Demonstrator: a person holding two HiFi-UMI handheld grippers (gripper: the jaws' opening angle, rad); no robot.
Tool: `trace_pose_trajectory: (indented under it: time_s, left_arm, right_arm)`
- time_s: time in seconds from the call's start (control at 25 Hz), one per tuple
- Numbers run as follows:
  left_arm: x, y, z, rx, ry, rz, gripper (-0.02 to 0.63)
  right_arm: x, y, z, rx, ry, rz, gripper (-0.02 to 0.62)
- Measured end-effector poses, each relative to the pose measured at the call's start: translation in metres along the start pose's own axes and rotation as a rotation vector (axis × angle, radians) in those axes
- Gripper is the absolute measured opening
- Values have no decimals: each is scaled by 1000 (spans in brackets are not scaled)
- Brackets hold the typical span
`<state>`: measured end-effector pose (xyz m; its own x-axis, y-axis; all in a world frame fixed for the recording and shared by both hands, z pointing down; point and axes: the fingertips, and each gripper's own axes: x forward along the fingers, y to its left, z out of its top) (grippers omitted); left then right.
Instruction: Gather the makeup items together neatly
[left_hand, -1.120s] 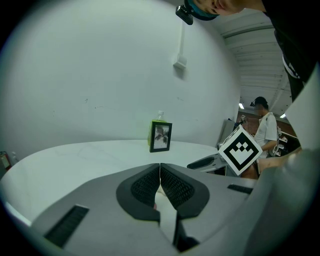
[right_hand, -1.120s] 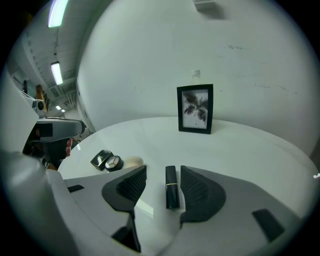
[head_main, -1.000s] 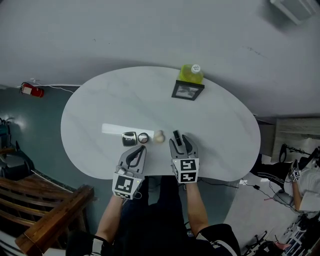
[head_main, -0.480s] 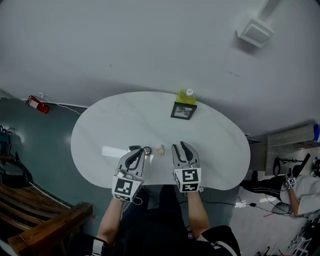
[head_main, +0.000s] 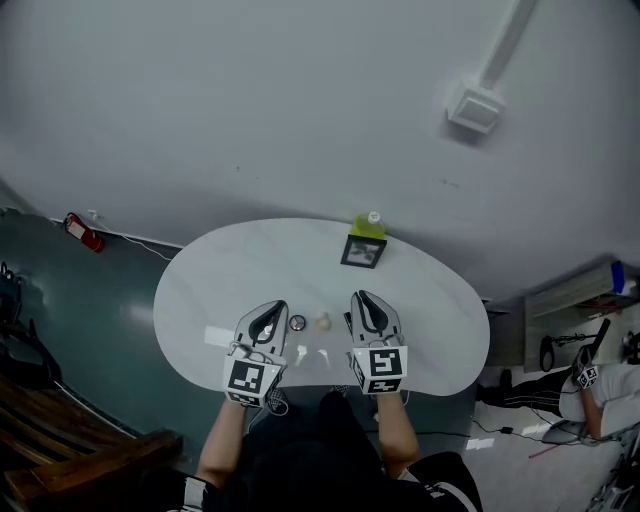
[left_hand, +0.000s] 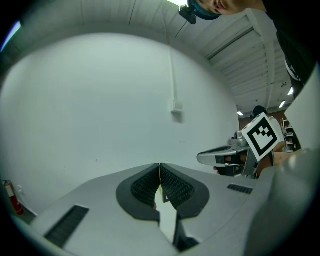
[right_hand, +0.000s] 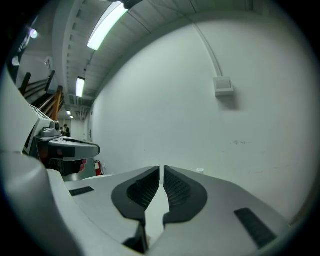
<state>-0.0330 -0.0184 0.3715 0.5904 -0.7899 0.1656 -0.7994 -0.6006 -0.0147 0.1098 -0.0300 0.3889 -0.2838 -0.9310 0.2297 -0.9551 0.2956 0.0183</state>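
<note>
Both hover empty over the table's (head_main: 430, 300) front edge, the left gripper (head_main: 272, 308) with jaws together and the right gripper (head_main: 363, 298) closing to a slit, the makeup items (head_main: 323, 322) rowed close between them: gathering looks about finished, needing at most a tidying nudge.

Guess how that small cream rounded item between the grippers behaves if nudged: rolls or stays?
The cream item looks rounded, so it may well roll on the smooth table. It's small, so probably light. Too small in view to judge its surface.
</note>
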Motion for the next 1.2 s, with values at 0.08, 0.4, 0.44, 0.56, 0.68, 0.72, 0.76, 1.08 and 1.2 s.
trace_pose_trajectory:
  time_s: [0.08, 0.4, 0.44, 0.56, 0.68, 0.72, 0.76, 1.08, 1.2]
  left_arm:
    - [-5, 2, 12, 9, -23, 4, 20]
    - [-21, 8, 31, 27, -66, 13, 20]
    - [-22, 9, 32, 27, -69, 14, 20]
    - [-25, 11, 33, 24, -75, 19, 20]
    - [-27, 13, 33, 18, -78, 23, 20]
    - [-27, 13, 33, 17, -78, 23, 20]
    - [-27, 13, 33, 16, -78, 23, 20]
    - [-29, 12, 31, 16, -69, 27, 20]
    - [-30, 11, 31, 14, -68, 28, 20]
  right_arm:
    - [-3, 5, 9, -2, -17, 4, 46]
    - [-16, 28, 22, 8, -45, 33, 41]
    - [-16, 30, 23, 5, -47, 36, 41]
    - [-16, 34, 26, 0, -53, 42, 41]
    - [-16, 37, 28, -11, -56, 45, 40]
    - [-16, 38, 28, -13, -56, 46, 38]
    - [-16, 37, 28, -13, -56, 47, 38]
    - [-18, 36, 29, 0, -67, 49, 38]
    - [-20, 35, 30, -1, -67, 49, 38]
